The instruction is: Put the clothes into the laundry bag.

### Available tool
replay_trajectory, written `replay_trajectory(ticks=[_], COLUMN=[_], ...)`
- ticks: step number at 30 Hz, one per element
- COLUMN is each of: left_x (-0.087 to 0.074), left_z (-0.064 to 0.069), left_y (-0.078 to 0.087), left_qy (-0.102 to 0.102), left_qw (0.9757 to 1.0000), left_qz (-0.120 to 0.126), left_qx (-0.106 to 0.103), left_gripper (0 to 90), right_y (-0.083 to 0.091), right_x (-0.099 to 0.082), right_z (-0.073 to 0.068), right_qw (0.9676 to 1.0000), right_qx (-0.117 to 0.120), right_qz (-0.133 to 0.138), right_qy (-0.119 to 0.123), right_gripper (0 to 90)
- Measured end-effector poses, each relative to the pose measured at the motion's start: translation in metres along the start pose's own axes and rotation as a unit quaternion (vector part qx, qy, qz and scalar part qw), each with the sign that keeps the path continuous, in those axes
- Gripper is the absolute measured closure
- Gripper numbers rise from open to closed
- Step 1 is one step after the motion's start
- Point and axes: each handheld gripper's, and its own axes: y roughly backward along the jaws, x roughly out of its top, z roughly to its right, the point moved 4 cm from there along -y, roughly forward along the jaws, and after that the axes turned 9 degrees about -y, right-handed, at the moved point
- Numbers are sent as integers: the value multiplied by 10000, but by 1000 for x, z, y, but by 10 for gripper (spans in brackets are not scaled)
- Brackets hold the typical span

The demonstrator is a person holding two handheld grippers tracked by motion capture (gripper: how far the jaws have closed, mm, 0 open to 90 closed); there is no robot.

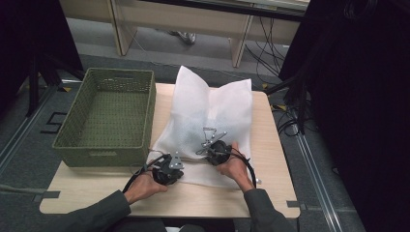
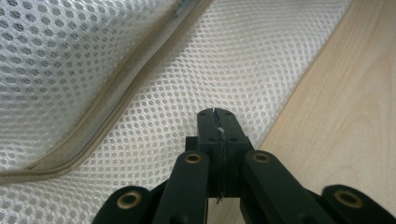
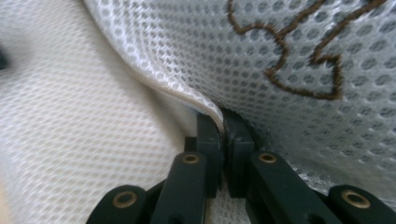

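A white mesh bag [image 1: 212, 108] lies on the wooden table [image 1: 203, 198], its far corners puffed up. In the left gripper view its beige zipper [image 2: 107, 116] runs diagonally across the mesh [image 2: 243, 56]. My left gripper [image 1: 178, 158] sits at the bag's near left edge. Its jaws [image 2: 217, 116] are shut over the mesh beside the bare wood [image 2: 355, 116]; a thin white sliver shows between the tips, and I cannot tell whether it is fabric. My right gripper [image 1: 209, 145] rests on the bag's near middle, shut [image 3: 223, 122] on a raised fold of the mesh bag's hemmed edge [image 3: 154, 84]. Brown embroidery [image 3: 299, 60] shows just beyond.
A green woven basket [image 1: 104, 147] stands empty at the table's left, close to the bag and the left hand. Cables trail from both grippers across the near table. Bare wood lies along the front and right edges. Beyond the table are the floor and desk legs.
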Motion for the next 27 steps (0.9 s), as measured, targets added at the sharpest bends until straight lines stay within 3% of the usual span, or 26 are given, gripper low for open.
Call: replay_trajectory(ticks=[2, 3, 5, 6, 12, 13, 15, 16, 17, 18, 19, 20, 22, 25, 26, 27], left_x=[0, -1, -2, -4, -4, -4, -4, -4, -3, -3, -2, -2, 0, 2, 3, 3], left_z=[-1, -1, -1, 1, 0, 1, 1, 2, 1, 4, 3, 5, 7, 6, 6, 5], left_y=[1, 2, 3, 3, 3, 3, 3, 4, 5, 4, 5, 5, 8, 12, 13, 14], left_qy=[-87, -87, -107, -5, -105, 22, 37, 21, -91, 54, -113, -15, -54, -128, -38, -128], left_qw=[10000, 10000, 9999, 10000, 9999, 9999, 9999, 9999, 9998, 9997, 9997, 9997, 9995, 9993, 9992, 9991], left_qz=[19, -8, 7, 21, 79, 93, 119, 131, 145, 196, 171, 195, 285, 358, 394, 407], left_qx=[5, -22, -49, -77, -40, -54, -57, -95, -112, -137, -118, -120, -86, -6, 13, 5], left_gripper=[891, 892, 892, 892, 890, 889, 870, 842, 826, 800, 780, 763, 724, 691, 686, 681], right_y=[-1, -3, -5, -5, -6, -6, -5, -4, -4, -3, -2, -2, -1, 6, 8, 11], right_x=[1, 3, 6, 6, 9, 9, 9, 8, 8, 8, 7, 6, 6, 4, 4, 4], right_z=[1, 5, 9, 10, 14, 14, 14, 13, 14, 14, 13, 13, 13, 8, 7, 6], right_qw=[9999, 9997, 9994, 9993, 9993, 9996, 9995, 9995, 9994, 9994, 9994, 9996, 9994, 9989, 9987, 9981], right_qx=[-93, -203, -322, -346, -344, -279, -282, -290, -282, -277, -277, -218, -257, -277, -284, -255], right_qz=[6, 83, 108, 82, 116, 107, 168, 141, 173, 198, 199, 169, 225, 235, 237, 242], right_qy=[-98, 50, -11, -81, -9, -12, 44, -45, 46, 94, 63, 59, 74, 306, 338, 500], right_gripper=[875, 874, 874, 874, 873, 872, 863, 859, 855, 848, 838, 831, 817, 815, 820, 822])
